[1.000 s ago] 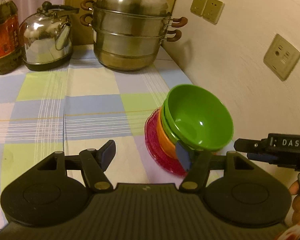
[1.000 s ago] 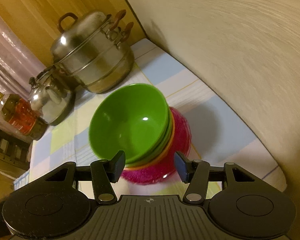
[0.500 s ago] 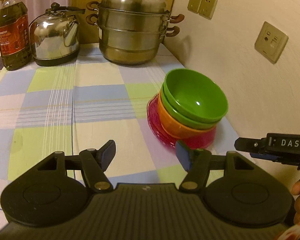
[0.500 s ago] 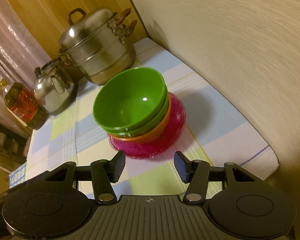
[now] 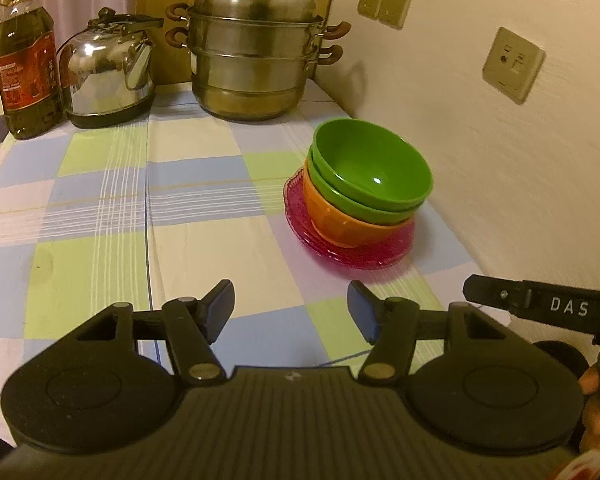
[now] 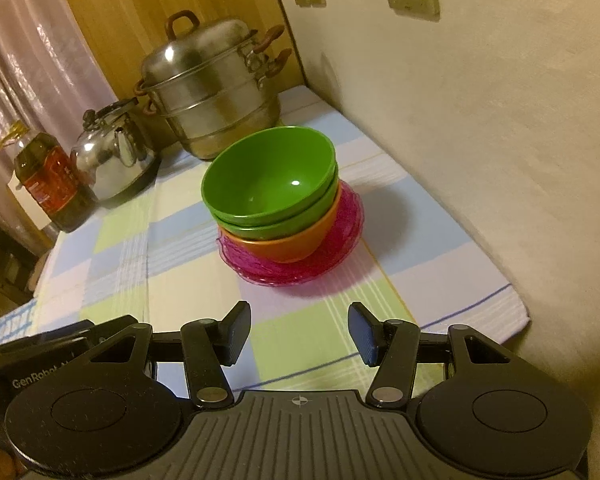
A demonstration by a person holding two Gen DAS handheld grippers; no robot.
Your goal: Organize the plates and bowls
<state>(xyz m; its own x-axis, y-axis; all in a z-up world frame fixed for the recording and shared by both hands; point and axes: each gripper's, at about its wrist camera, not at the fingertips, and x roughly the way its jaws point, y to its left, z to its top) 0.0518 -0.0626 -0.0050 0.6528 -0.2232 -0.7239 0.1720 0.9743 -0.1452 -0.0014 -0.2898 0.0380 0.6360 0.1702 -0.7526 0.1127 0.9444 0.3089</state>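
Two green plastic bowls [image 5: 374,168] nested in orange plastic bowl [image 5: 340,224] on stacked pink translucent plates [image 5: 352,254]. Left gripper [image 5: 291,309] and right gripper [image 6: 299,330] both wide, empty, apart from stack.

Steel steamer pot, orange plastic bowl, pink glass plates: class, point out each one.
Steel steamer pot [image 5: 252,60], left wrist view, middle tier wall.
Orange plastic bowl [image 6: 296,242], right wrist view, outer side.
Pink glass plates [image 6: 346,222], right wrist view, right rim.

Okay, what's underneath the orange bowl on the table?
The orange bowl sits on stacked pink plates; their rims show, but their number and centres are hidden. Two nested green bowls sit inside it.
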